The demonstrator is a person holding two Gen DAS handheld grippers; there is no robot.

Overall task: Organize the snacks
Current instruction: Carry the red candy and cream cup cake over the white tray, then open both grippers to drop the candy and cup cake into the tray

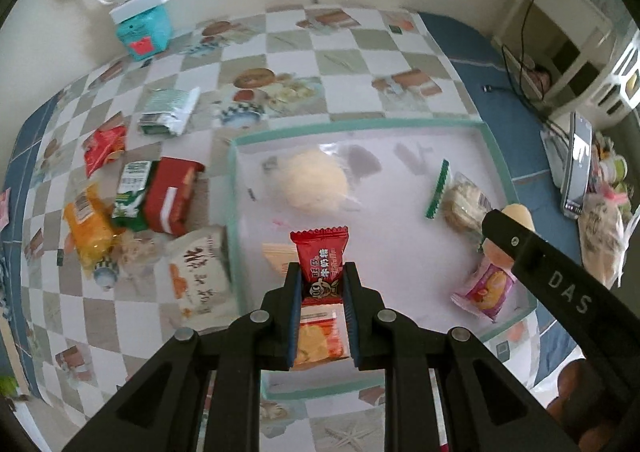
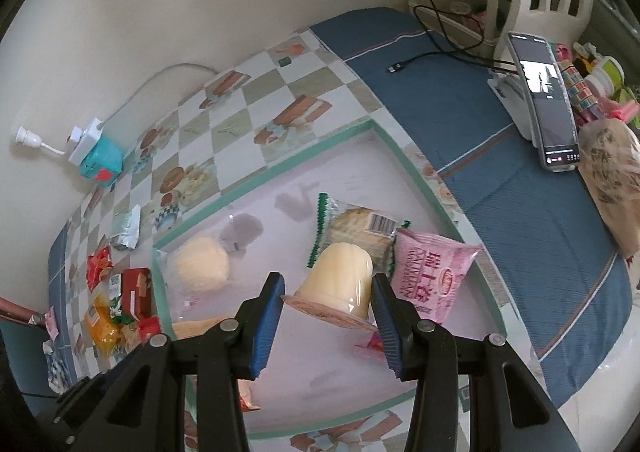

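We've got our left gripper (image 1: 322, 284) clenched on a small red candy packet with white lettering (image 1: 321, 256), holding it upright above the clear shallow tray with the mint-green rim (image 1: 360, 126). An orange-and-red cracker packet (image 1: 319, 340) sits right under the fingers.

Our right gripper (image 2: 328, 304) is spread wide around a pale yellow jelly cup lying on its side (image 2: 340, 284); one pad touches the cup near its rim, the other sits just off the lid, so nothing's gripped.

Also in the tray: a round cream pastry in clear wrap (image 1: 316, 183), a green-edged clear pack of rice crackers (image 2: 356, 228) and a pink snack pouch (image 2: 430, 272).

More snacks sit piled on the checkered tablecloth (image 1: 352, 47) left of the tray, like the dark red box (image 1: 170, 195) and the yellow bag (image 1: 90, 228).
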